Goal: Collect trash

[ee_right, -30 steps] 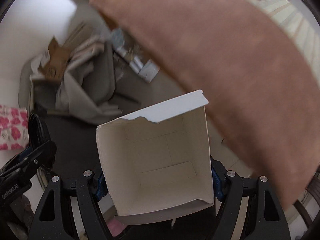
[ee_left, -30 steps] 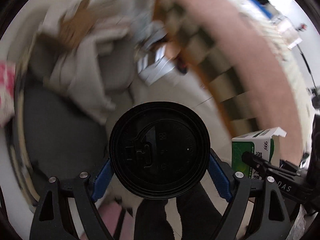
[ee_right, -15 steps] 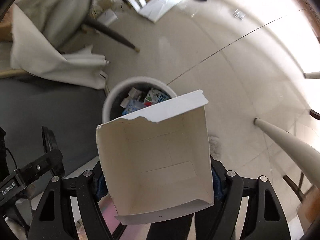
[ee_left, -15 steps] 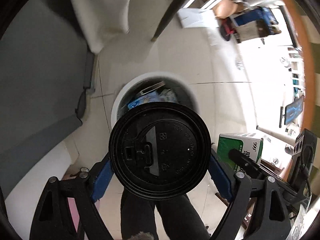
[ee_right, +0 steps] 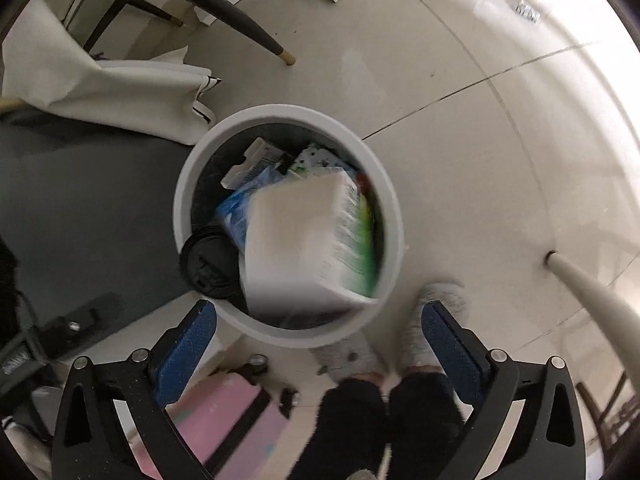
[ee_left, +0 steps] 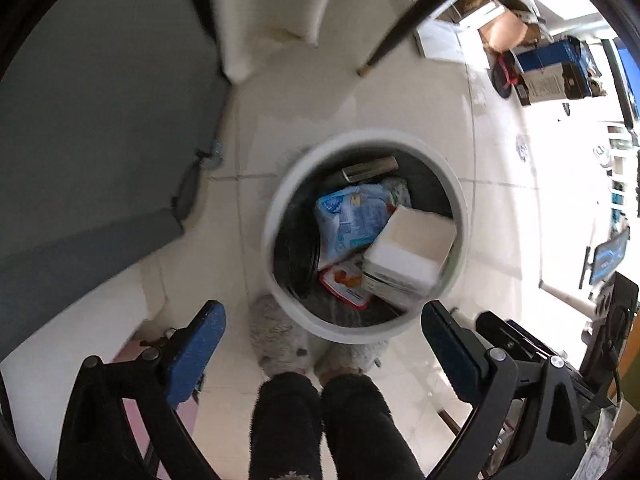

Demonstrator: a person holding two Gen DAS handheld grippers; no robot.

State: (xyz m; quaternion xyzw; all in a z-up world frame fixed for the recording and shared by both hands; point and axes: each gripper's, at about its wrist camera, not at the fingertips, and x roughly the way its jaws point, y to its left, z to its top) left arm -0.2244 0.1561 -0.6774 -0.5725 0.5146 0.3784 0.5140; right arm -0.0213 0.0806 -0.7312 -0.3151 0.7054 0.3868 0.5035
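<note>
A round white trash bin (ee_left: 276, 216) stands on the tiled floor below both grippers; it also shows in the right wrist view (ee_right: 394, 216). A white and green carton (ee_right: 308, 244), blurred, is in the bin's mouth (ee_left: 408, 256). A black cup lid (ee_right: 208, 260) lies at the bin's left edge. Blue and red wrappers (ee_left: 352, 220) lie inside. My left gripper (ee_left: 324, 352) is open and empty above the bin's near rim. My right gripper (ee_right: 320, 344) is open and empty too.
The person's slippered feet (ee_left: 280, 340) stand at the bin's near side. A grey mat (ee_left: 88, 152) lies to the left. A chair leg (ee_right: 240, 24) and white cloth (ee_right: 120, 92) are behind the bin. Boxes (ee_left: 548, 68) sit at far right. A pink object (ee_right: 216, 412) lies near left.
Both grippers opened above the bin. The black cup lid left the left gripper and the carton left the right gripper; both are now in the bin.
</note>
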